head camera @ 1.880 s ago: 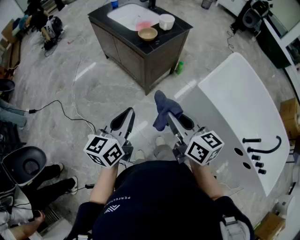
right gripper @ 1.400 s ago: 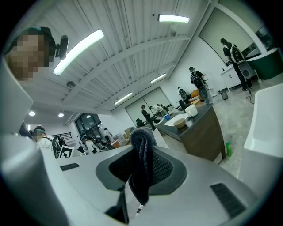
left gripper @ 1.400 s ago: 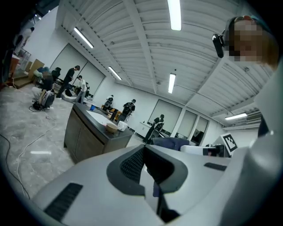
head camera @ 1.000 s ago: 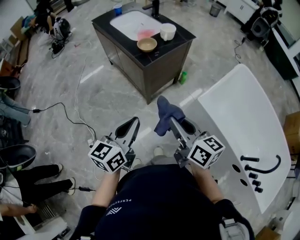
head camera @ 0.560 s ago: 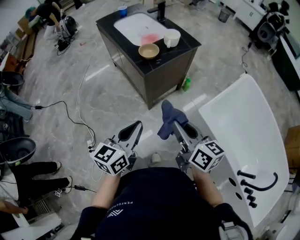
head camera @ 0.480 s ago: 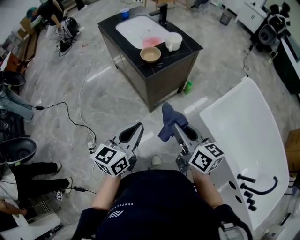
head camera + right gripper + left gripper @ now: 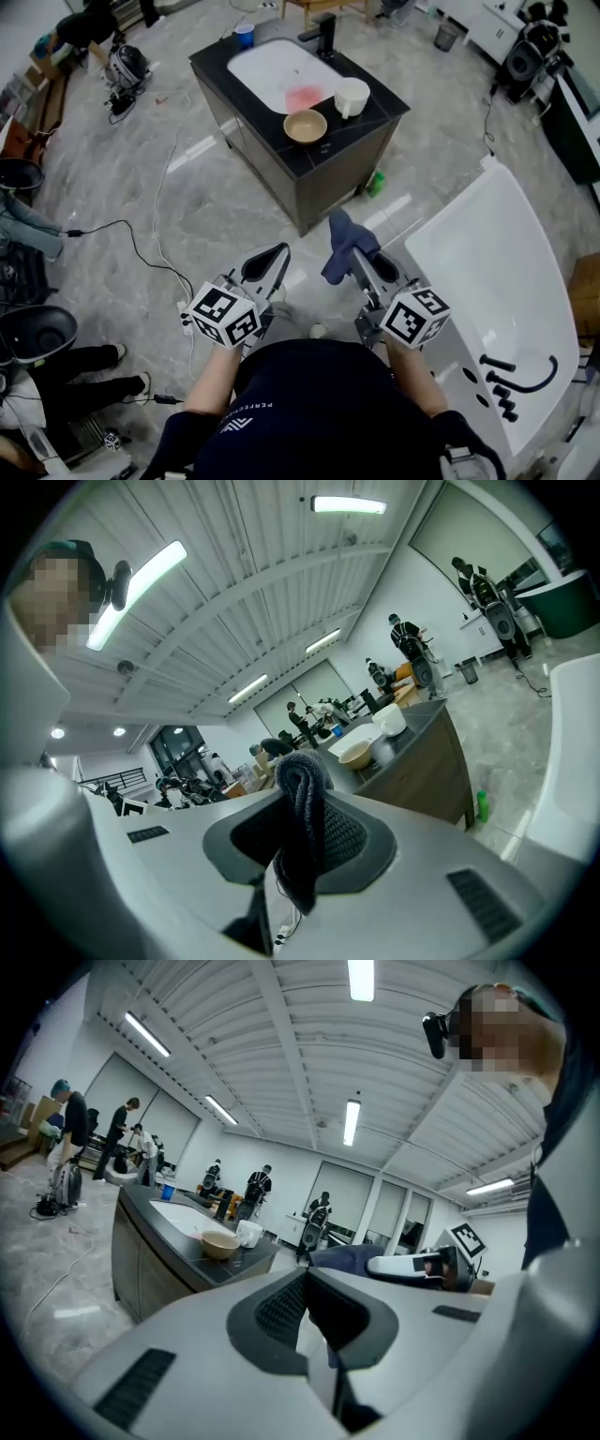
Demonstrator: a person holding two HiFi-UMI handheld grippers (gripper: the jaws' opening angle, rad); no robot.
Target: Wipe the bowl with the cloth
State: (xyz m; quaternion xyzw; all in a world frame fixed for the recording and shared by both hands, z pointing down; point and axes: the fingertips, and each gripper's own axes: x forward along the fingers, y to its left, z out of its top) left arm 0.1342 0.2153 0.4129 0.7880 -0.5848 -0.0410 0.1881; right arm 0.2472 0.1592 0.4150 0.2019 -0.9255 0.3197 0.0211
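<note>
Nearer now to the dark, boxy vanity carrying the round tan bowl beside a white cup. Clamped in the right gripper: limp, knitted blue cloth. Left gripper jaws together, empty. Smooth white tub just right.

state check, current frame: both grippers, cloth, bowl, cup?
left gripper: shut, empty.
right gripper: shut on the cloth.
cloth: pinched, hanging from the jaw tips.
bowl: upright on the counter, away from both grippers.
white cup: upright beside the bowl.
</note>
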